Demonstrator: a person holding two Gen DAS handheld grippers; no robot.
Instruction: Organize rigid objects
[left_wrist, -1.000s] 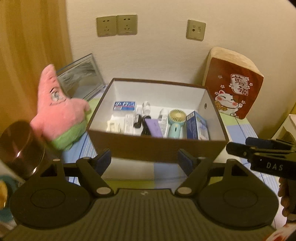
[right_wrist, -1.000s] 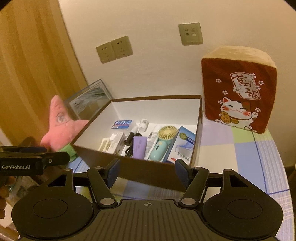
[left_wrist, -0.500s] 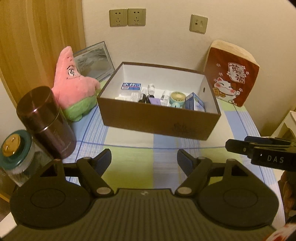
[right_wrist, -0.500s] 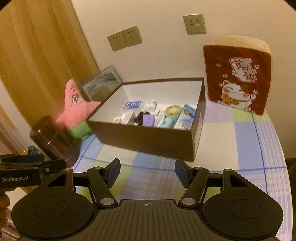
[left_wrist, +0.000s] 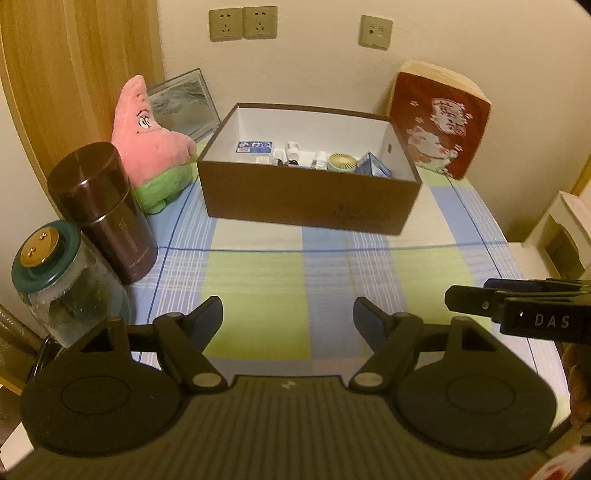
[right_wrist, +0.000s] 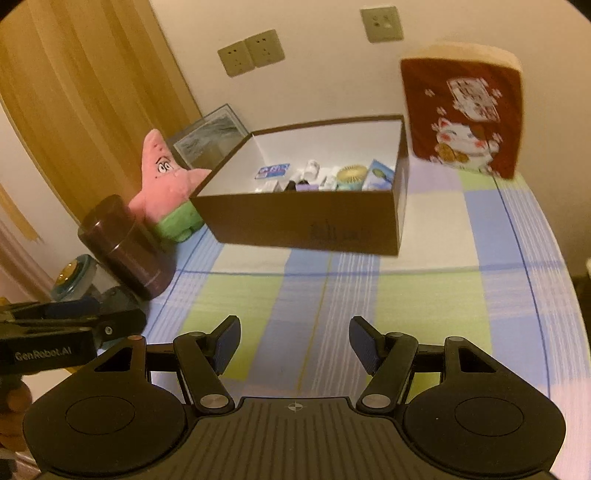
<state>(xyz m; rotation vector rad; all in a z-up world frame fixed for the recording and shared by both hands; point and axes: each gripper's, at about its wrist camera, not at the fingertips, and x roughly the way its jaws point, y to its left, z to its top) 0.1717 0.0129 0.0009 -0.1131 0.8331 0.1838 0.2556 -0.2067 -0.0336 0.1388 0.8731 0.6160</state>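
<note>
On the checked cloth of the surface (left_wrist: 258, 291), toward the wall, stands your brown box (left_wrist: 310, 199), open at the top and white inside. It holds small items packed along its floor: a blue-and-white packet (left_wrist: 255, 146), a white bottle (left_wrist: 292, 148), a round pale-green fan (left_wrist: 341, 161) and a blue carton (left_wrist: 373, 167) at the right end. Others between them are too small to identify.

Your left gripper (left_wrist: 288, 314) hangs over bare cloth well short of the box; its fingers (left_wrist: 210, 314) stand apart with nothing between them. Your right gripper (right_wrist: 294, 338) is likewise over bare cloth, fingers (right_wrist: 229, 338) spread and empty. Each gripper shows in the other's view at the frame edge.

Left of the box, a pink star plush (left_wrist: 151, 144) leans just beside its corner. A dark cylindrical canister (left_wrist: 103, 210) stands nearer you, upright, and a glass jar with a teal lid (left_wrist: 59, 273) stands just beside that. A framed picture (left_wrist: 184, 103) leans on the wall behind the plush. Right of the box, a red cushion with a cat print (left_wrist: 439, 118) stands against the wall.
</note>
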